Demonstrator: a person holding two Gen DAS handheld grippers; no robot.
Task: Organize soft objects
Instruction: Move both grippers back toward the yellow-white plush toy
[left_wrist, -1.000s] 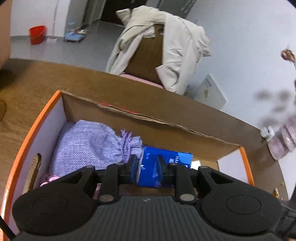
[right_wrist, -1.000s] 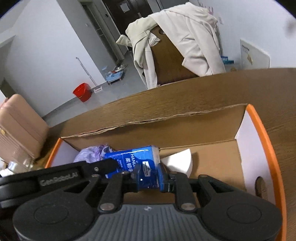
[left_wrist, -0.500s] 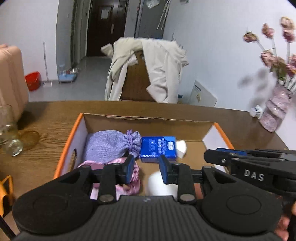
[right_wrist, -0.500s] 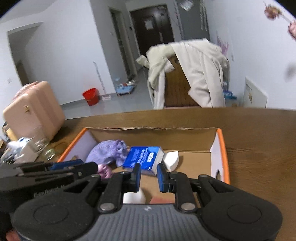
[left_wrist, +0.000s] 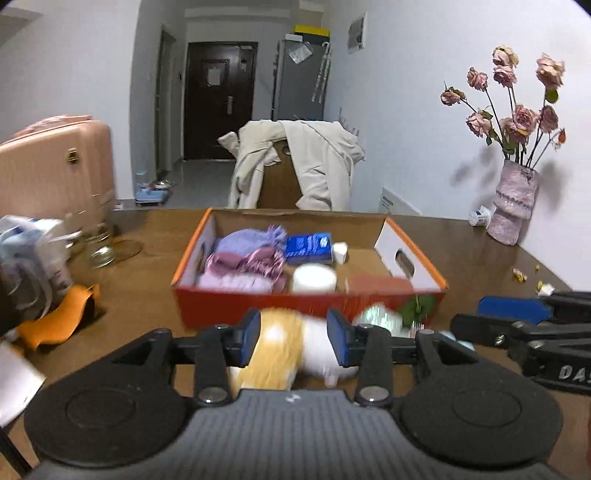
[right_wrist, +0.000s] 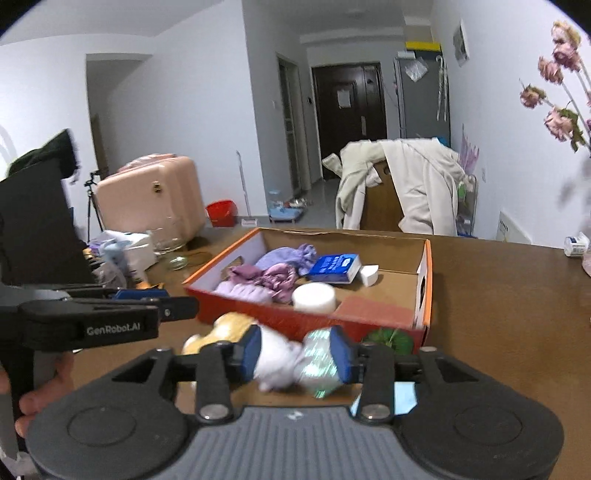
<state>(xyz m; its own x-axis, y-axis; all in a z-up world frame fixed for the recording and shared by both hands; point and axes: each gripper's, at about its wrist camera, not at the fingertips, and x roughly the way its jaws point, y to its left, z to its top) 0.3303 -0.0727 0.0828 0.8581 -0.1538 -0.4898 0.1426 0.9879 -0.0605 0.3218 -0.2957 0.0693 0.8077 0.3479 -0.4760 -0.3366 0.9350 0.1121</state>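
An orange cardboard box (left_wrist: 306, 304) (right_wrist: 427, 280) stands on the wooden table. It holds a lilac pouch (left_wrist: 251, 236) (right_wrist: 284, 254), pink cloth (left_wrist: 243, 264), a blue tissue pack (left_wrist: 309, 247) (right_wrist: 334, 266) and a white round pad (left_wrist: 314, 278) (right_wrist: 314, 295). An orange-and-white plush toy (left_wrist: 291, 350) (right_wrist: 229, 326) lies on the table in front of the box, next to a shiny crinkled packet (left_wrist: 380, 317) (right_wrist: 319, 363). My left gripper (left_wrist: 294, 341) is open above the plush. My right gripper (right_wrist: 294, 352) is open above the plush's white end and the packet.
A vase of dried roses (left_wrist: 513, 206) stands at the right. Glassware (left_wrist: 99, 251) and bags clutter the left side, with an orange cloth (left_wrist: 59, 317). A chair draped with a coat (left_wrist: 295, 162) stands behind the table. A green item (right_wrist: 391, 338) lies by the box front.
Both grippers let go of the blue tissue pack, left it in the box, and pulled back and up out of the box. Both jaws have opened wider.
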